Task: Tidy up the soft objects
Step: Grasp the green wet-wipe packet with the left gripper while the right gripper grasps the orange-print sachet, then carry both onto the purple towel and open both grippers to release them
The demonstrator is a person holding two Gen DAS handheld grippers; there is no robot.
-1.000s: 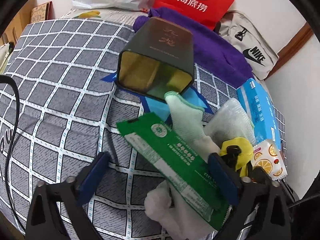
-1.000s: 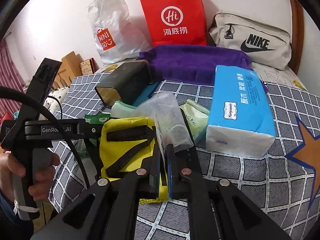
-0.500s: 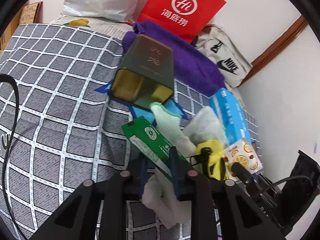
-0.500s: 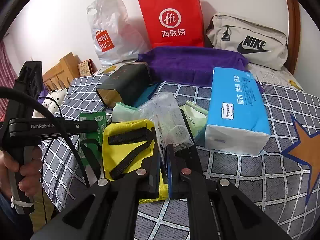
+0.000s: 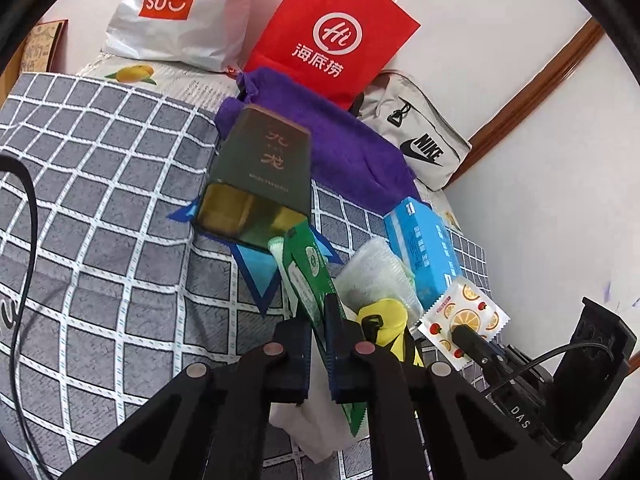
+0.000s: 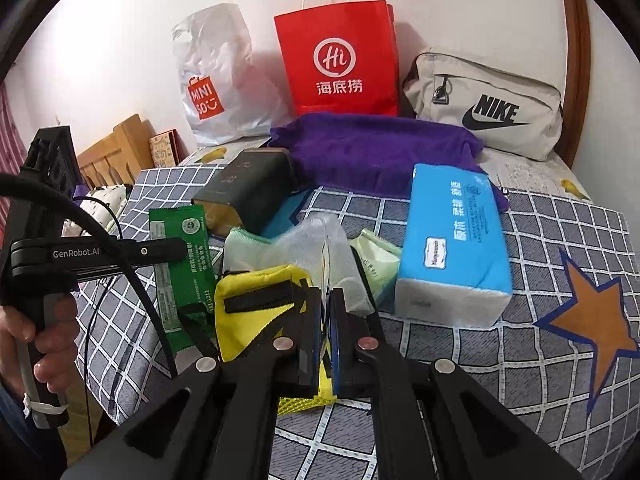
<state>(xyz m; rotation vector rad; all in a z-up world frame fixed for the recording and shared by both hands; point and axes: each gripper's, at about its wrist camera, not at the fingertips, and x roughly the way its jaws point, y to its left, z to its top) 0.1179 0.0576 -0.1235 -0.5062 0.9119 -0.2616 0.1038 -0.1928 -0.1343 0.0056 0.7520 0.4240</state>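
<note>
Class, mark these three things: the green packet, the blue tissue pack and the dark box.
green packet (image 5: 308, 276), left wrist view, on its printed face above the jaws
blue tissue pack (image 6: 456, 236), right wrist view, on its top face
dark box (image 5: 266, 156), left wrist view, on its lettered side

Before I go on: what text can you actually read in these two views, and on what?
"MINISO": white plastic bag
"Hi" and "海底捞": red paper bag
"NIKE": beige bag
"GenRobot.AI": left gripper
"DAS": right gripper
Dark box, blue tissue pack, green packet: print too small to read.
</note>
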